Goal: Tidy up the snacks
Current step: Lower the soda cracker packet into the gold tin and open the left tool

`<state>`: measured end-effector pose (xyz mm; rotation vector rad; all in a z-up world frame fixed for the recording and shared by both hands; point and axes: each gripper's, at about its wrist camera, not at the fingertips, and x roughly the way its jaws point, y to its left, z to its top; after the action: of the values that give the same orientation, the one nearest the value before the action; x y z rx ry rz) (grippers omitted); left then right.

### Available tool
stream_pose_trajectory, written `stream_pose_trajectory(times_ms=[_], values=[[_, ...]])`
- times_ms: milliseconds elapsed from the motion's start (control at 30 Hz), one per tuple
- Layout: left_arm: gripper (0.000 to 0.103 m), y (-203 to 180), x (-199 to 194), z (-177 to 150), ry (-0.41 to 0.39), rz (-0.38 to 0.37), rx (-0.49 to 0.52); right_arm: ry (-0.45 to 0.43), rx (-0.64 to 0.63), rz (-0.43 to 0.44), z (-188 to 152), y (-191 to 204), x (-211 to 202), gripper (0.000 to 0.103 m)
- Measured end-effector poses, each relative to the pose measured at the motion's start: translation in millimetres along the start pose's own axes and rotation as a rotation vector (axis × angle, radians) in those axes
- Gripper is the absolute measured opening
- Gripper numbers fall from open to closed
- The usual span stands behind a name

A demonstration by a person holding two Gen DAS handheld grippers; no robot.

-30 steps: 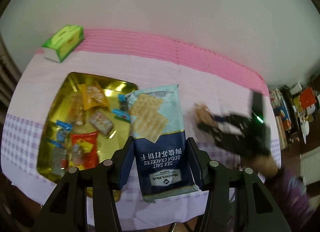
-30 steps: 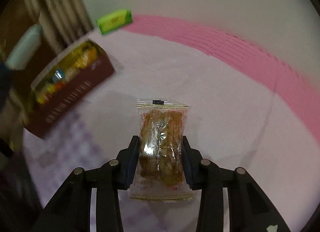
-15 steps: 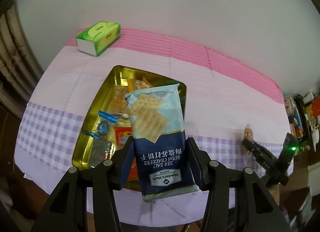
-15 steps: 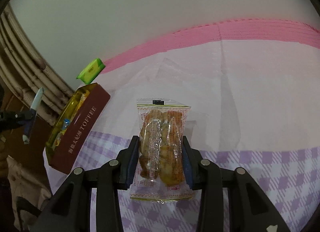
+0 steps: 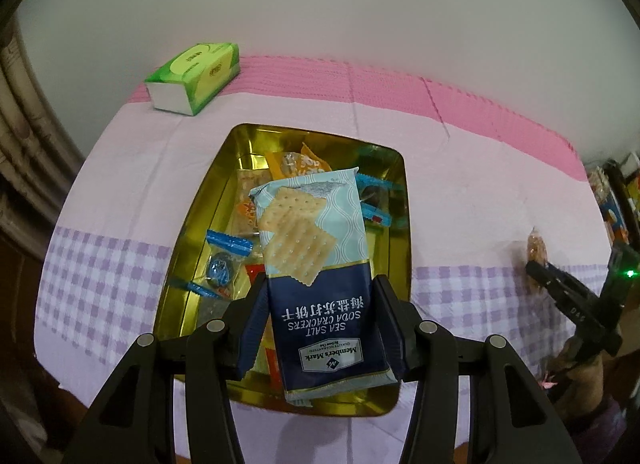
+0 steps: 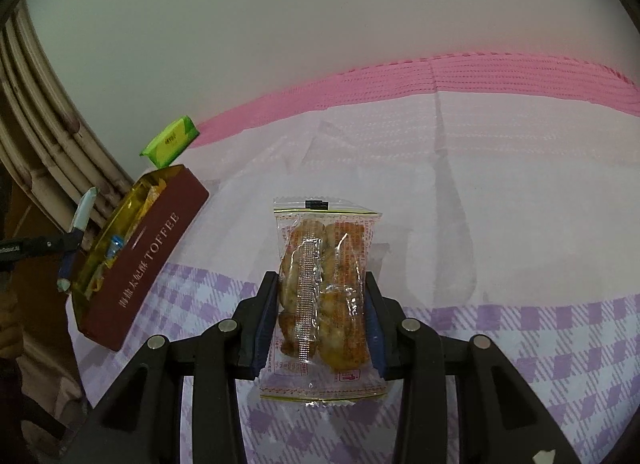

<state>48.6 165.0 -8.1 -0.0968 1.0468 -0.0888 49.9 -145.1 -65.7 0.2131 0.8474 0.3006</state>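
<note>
The left gripper (image 5: 320,328) pinches a pack of soda crackers (image 5: 316,264) by its dark lower half, jaws pressed against both long edges, so the pack juts forward and hangs directly above the gold tin (image 5: 192,232). Gripping the bottom end probably leaves the free end clear to drop in first. The pack is not yet touching anything in the tin, as far as the left wrist view shows.

The right gripper (image 6: 320,324) squeezes a clear packet of fried snacks (image 6: 324,276) across its middle, jaws closed on both sides of it. It hangs over the checked part of the tablecloth (image 6: 520,224), well apart from the tin, likely waiting while the other hand works over the tin.

The tin sits on the pink-and-purple tablecloth. Its brown outer side, seen from the right wrist, reads TOFFEE. Inside lie several small snacks: an orange bag (image 5: 298,162) near the far end, blue-wrapped sweets (image 5: 228,242) on the left and right, a red packet (image 5: 256,276) partly hidden under the crackers, and clear-wrapped pieces. There is bare gold floor along the far left.

A green tissue box (image 5: 194,78) stands behind the tin near the wall, outside it.
</note>
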Motion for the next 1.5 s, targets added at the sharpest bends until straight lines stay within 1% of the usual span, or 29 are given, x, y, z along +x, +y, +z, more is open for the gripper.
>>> stream_pose_trajectory(times_ms=[233,633,1233,1500], values=[[0.051,1,8,1,0.006,-0.004,0.007,0.004,0.007,-0.009,0,0,0,0.037],[0.052,-18,14,-2,-0.006,0.039,0.088,0.007,0.007,-0.012,0,1,0,0.037],[0.052,-23,22,-7,-0.005,0.071,0.135,0.011,-0.003,-0.022,0,3,1,0.037],[0.051,-24,23,-8,-0.003,0.077,0.14,0.013,-0.004,-0.023,0,3,1,0.037]])
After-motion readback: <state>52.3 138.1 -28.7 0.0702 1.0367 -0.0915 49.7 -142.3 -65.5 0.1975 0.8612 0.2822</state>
